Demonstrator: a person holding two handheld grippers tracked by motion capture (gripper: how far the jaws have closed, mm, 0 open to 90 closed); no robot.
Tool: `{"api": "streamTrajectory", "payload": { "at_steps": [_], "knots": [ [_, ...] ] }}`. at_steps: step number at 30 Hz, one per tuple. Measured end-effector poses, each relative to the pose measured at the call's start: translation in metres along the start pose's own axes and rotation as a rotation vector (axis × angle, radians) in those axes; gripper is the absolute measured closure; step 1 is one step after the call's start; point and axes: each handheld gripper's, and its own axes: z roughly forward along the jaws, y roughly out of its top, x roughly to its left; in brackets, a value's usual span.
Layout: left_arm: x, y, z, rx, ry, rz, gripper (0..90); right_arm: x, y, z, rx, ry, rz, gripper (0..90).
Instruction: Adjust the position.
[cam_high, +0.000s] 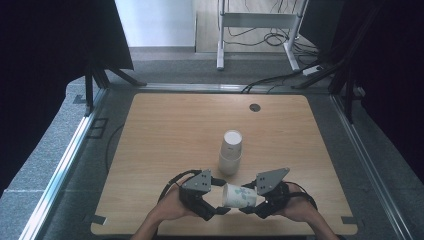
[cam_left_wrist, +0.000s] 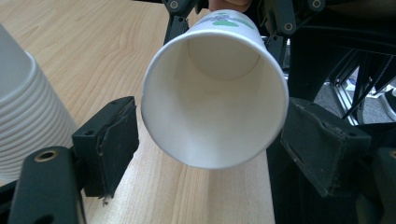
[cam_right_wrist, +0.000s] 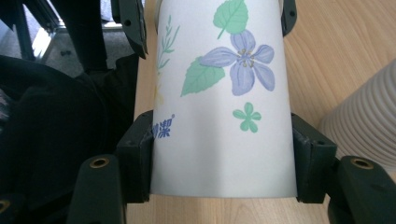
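1 white paper cup (cam_right_wrist: 219, 121), floral print.

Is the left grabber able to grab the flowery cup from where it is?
Probably yes. The cup's open rim already sits between the left gripper's open jaws, with nothing between them; the right gripper holds its base.

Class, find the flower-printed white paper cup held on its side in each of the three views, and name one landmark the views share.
High view: the flower-printed white paper cup lies sideways low in the middle, between both tongs.
Left gripper view: its open mouth faces the camera, centre.
Right gripper view: its printed wall runs up the centre, clamped near the base.
Shared landmark: the stack of white paper cups, at left edge and right edge.
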Motion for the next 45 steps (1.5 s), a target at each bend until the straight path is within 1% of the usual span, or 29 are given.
{"api": "streamTrajectory", "payload": {
  "at_steps": [4, 9, 10, 17, 32, 45],
  "knots": [
    [-0.0001, -0.0005, 0.0011, -0.014, -0.015, -0.002, 20.2, 0.0007, 0.0002, 0.0009, -0.005, 0.016, -0.009, 37.2],
    [0.0002, -0.0017, 0.0018, -0.027, -0.031, -0.007, 25.0, 0.0009, 0.0002, 0.0016, -0.012, 0.026, -0.016, 37.2],
    [0.0001, -0.0017, 0.0018, -0.029, -0.03, -0.006, 26.9, 0.0009, 0.0002, 0.0015, -0.014, 0.028, -0.015, 37.2],
    [-0.0001, -0.002, 0.0012, -0.034, -0.026, -0.001, 30.7, 0.0003, -0.0006, 0.0017, -0.024, 0.036, -0.006, 37.4],
    [-0.0002, -0.0026, 0.0005, -0.033, -0.019, 0.012, 42.0, -0.0022, -0.0029, 0.0033, -0.01, 0.043, 0.014, 37.3],
    [-0.001, -0.0017, -0.0002, -0.03, -0.012, 0.019, 44.7, -0.003, -0.0034, 0.0046, -0.004, 0.039, 0.02, 37.0]
  ]
}}
